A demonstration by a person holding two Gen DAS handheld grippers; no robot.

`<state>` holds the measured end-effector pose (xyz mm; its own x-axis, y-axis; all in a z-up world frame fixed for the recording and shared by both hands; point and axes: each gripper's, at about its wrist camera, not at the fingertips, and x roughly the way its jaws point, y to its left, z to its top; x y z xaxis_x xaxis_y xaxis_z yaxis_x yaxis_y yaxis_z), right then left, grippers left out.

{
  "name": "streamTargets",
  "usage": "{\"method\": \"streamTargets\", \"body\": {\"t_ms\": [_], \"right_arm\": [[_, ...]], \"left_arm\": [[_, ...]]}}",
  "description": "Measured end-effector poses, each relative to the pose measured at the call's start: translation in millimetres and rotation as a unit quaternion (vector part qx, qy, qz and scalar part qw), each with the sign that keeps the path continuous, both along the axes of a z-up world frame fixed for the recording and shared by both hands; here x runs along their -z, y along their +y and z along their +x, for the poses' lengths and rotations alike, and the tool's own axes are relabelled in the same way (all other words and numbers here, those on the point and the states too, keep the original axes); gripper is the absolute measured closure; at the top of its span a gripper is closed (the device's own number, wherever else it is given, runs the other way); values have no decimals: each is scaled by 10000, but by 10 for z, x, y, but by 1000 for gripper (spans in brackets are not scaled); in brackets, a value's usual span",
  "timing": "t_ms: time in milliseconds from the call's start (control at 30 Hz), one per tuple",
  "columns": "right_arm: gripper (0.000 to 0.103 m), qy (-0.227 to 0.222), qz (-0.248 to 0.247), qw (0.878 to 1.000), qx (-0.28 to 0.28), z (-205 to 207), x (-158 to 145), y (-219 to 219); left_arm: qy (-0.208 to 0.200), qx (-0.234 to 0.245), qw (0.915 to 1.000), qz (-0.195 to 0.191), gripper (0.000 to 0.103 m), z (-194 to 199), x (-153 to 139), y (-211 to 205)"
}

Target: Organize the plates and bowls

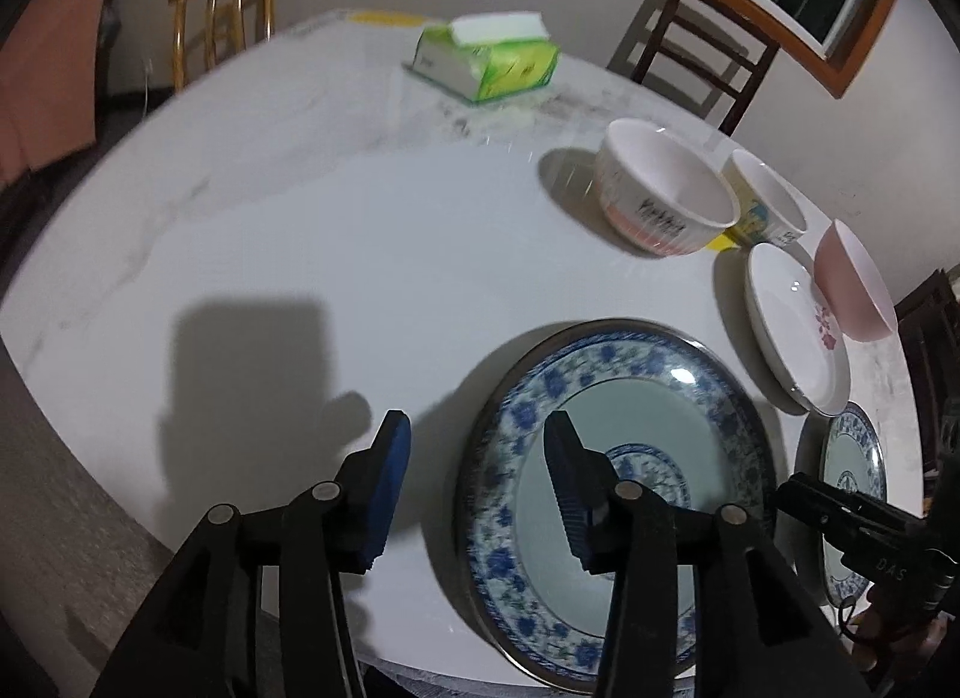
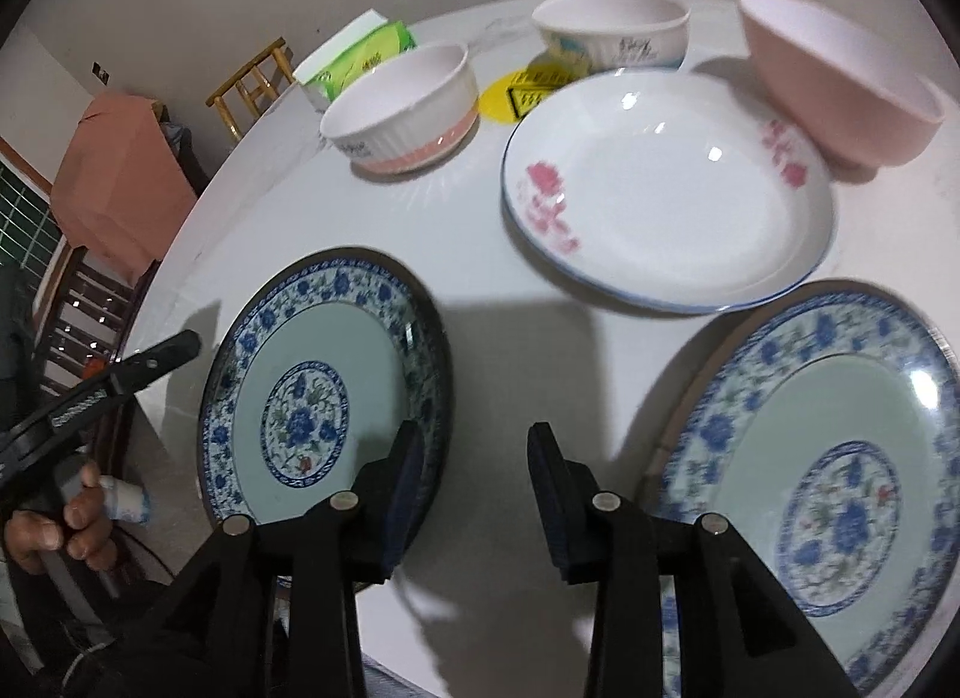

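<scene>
My left gripper (image 1: pixel 474 482) hangs with its jaws spread and nothing pinched between them. Its right finger (image 1: pixel 573 494) sits over the near rim of a blue-and-white floral plate (image 1: pixel 648 398), while the left finger (image 1: pixel 384 494) is over bare white table (image 1: pixel 270 230); I cannot tell whether either pad touches anything. Beyond and to the right of this gripper lies a white plate with pink flowers (image 1: pixel 786 326), and just beyond that a pink bowl (image 1: pixel 852 284). Farther out stand a ribbed white bowl with a pink band (image 1: pixel 666 194) and, just beside it, a white bowl with a cartoon print (image 1: pixel 765 200). Well beyond, a green tissue pack (image 1: pixel 486 59) rests on the table.

My right gripper (image 2: pixel 474 488) is likewise spread, holding nothing. Its left finger (image 2: pixel 402 494) overlaps the edge of that first floral plate (image 2: pixel 312 374); its right finger (image 2: pixel 552 494) is over the table gap, with a second blue-and-white floral plate (image 2: pixel 828 458) just to the right. Straight ahead is the flowered white plate (image 2: pixel 666 200), touching or nearly touching the second floral plate's far rim. Far to the left, my left hand (image 2: pixel 60 524) grips its tool.
</scene>
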<state>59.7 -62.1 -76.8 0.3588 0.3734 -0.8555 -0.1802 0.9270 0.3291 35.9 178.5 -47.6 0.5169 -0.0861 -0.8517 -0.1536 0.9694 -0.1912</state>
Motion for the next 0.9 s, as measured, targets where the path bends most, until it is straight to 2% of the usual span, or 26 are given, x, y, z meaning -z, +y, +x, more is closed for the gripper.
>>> {"method": "streamTargets", "body": {"t_ms": [133, 333, 633, 900], "right_arm": [[67, -343, -258, 9990, 140, -76, -114, -120], [67, -867, -801, 9926, 277, -214, -274, -286], [67, -1207, -1188, 9844, 484, -414, -412, -492], [67, -1243, -1233, 9822, 685, -506, -391, -692]], "left_arm": [[-252, 174, 9994, 173, 55, -68, -166, -249], [-458, 517, 9974, 215, 51, -153, -283, -673], [-552, 879, 9944, 204, 44, -214, -247, -1260], [-549, 1127, 9920, 164, 39, -269, -206, -1600]]}}
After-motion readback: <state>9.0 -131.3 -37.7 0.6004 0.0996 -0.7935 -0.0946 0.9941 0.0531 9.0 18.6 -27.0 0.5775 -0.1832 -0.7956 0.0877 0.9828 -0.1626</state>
